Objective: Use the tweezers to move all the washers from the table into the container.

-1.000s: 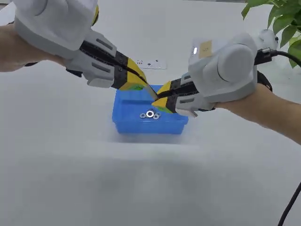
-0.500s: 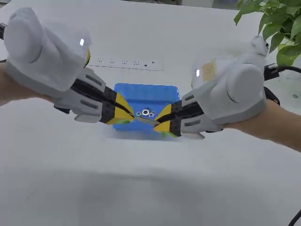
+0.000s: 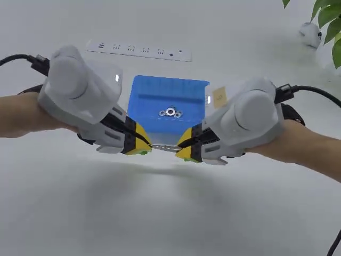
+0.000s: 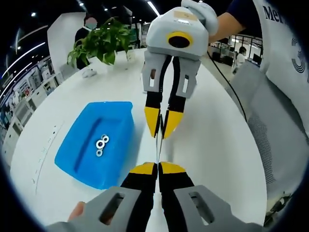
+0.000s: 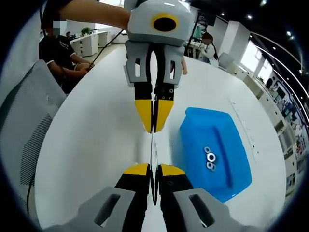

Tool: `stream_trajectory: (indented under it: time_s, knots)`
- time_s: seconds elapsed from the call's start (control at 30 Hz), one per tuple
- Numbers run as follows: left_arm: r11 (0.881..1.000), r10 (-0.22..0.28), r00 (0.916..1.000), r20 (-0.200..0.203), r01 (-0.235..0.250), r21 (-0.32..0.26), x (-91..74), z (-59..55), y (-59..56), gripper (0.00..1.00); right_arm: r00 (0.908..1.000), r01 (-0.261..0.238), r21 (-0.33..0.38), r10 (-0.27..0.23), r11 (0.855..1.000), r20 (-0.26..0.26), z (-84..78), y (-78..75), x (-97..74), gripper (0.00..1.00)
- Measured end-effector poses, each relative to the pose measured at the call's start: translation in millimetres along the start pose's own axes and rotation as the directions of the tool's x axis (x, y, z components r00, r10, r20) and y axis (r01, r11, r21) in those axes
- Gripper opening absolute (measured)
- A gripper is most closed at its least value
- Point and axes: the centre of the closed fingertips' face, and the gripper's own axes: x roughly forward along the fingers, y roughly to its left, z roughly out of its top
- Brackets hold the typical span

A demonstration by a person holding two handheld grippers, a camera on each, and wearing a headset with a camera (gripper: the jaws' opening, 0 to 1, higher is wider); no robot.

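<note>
While the left gripper (image 3: 143, 148) and the right gripper (image 3: 182, 150) meet tip to tip over the white bench (image 3: 160, 213), each pair of jaws is pinched narrow on one end of the tweezers (image 3: 164, 148) (a thin metal strip bridging the short gap between them). Just beyond the jaws sits the blue container (image 3: 139, 98), with a small cluster of washers (image 3: 170, 112) on its floor, apart from the tweezers. The container lies left of the jaws in the left gripper view and right of them in the right gripper view.
</note>
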Motion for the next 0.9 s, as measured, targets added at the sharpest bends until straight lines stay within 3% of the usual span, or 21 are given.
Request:
stream_trajectory:
  time_s: [0.07,0.43,0.6,0.9]
  knots:
    - [1.000,-0.005,0.9994,-0.033,0.005,0.018,7.6,-6.7,0.3,0.05,0.9999,-0.015,0.000,0.015,1.000,-0.007,-5.6,1.2,4.7,0.08]
    - [0.999,-0.039,0.9943,-0.100,0.042,0.027,21.0,-22.3,-8.3,0.06,0.9977,-0.064,0.035,0.065,0.997,-0.021,-19.8,15.7,17.2,0.08]
    - [0.999,-0.020,0.9965,-0.081,0.022,0.024,23.0,-19.0,-7.5,0.09,0.9975,-0.069,0.051,0.070,0.996,-0.008,-20.9,17.8,15.8,0.09]
    - [1.000,-0.001,0.9949,-0.101,0.004,0.030,22.4,-19.9,-6.5,0.18,0.9985,-0.043,0.036,0.044,0.998,-0.033,-20.7,16.1,14.7,0.15]
